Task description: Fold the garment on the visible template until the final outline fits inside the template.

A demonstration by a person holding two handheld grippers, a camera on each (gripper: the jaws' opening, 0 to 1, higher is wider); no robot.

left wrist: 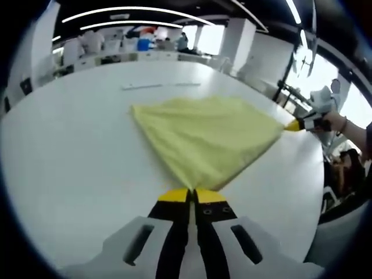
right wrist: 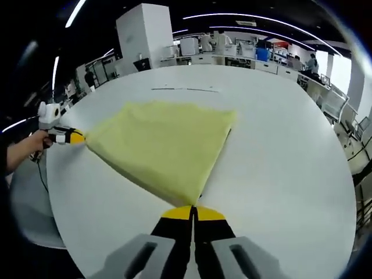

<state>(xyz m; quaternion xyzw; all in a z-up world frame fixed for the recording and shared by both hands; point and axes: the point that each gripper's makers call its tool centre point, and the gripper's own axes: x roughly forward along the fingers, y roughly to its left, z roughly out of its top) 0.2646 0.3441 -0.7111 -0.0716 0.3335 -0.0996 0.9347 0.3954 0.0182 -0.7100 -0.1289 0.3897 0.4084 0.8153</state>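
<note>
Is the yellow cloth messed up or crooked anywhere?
Nothing looks torn or spilled. The yellow garment is lifted and stretched between the left gripper and the right gripper, each shut on a corner, so it sags into a lopsided shape rather than lying flat on the white table.

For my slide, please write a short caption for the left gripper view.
Left gripper and right gripper each pinch a corner of the yellow garment over the white table.
</note>
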